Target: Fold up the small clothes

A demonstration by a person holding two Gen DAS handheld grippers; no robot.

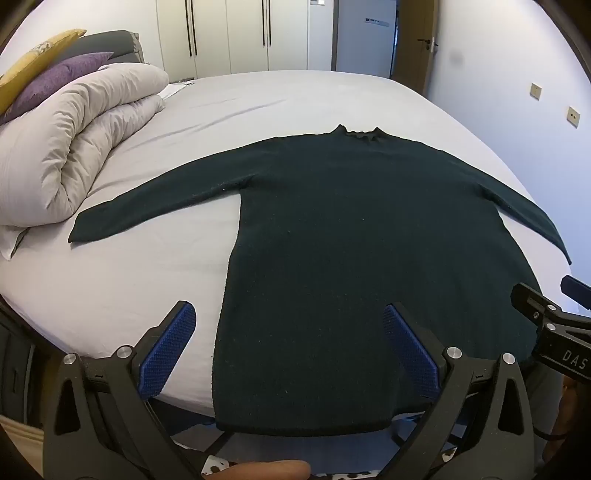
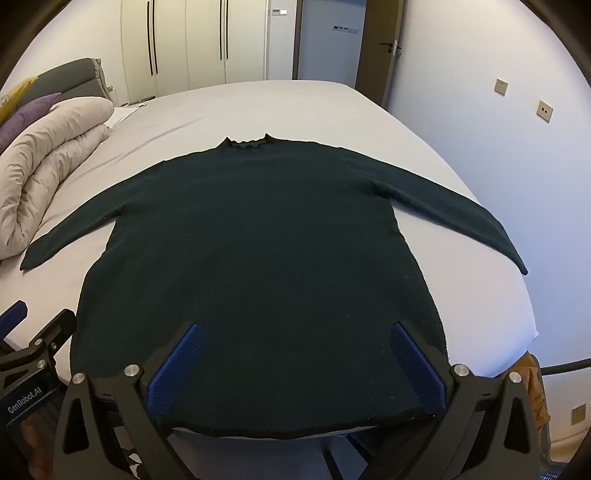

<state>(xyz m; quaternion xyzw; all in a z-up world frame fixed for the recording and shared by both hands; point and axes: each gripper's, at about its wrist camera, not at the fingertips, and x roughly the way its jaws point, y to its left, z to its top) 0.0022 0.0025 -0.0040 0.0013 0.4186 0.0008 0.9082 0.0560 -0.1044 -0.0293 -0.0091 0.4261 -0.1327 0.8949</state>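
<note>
A dark green long-sleeved sweater (image 1: 351, 229) lies flat on the bed, collar far, hem at the near edge, both sleeves spread out sideways. It also shows in the right wrist view (image 2: 258, 251). My left gripper (image 1: 288, 314) is open and empty, hovering above the hem's left part, its left finger over bare sheet. My right gripper (image 2: 295, 332) is open and empty above the hem's right part. The right gripper also shows at the right edge of the left wrist view (image 1: 554, 317); the left gripper shows at the left edge of the right wrist view (image 2: 33, 350).
The bed's pale sheet (image 1: 110, 295) surrounds the sweater. A folded beige duvet (image 1: 74, 147) and purple and yellow pillows (image 1: 55, 74) lie at the left by the headboard. Wardrobes (image 1: 229, 33) and a door stand beyond. A wall (image 2: 517, 147) runs along the right.
</note>
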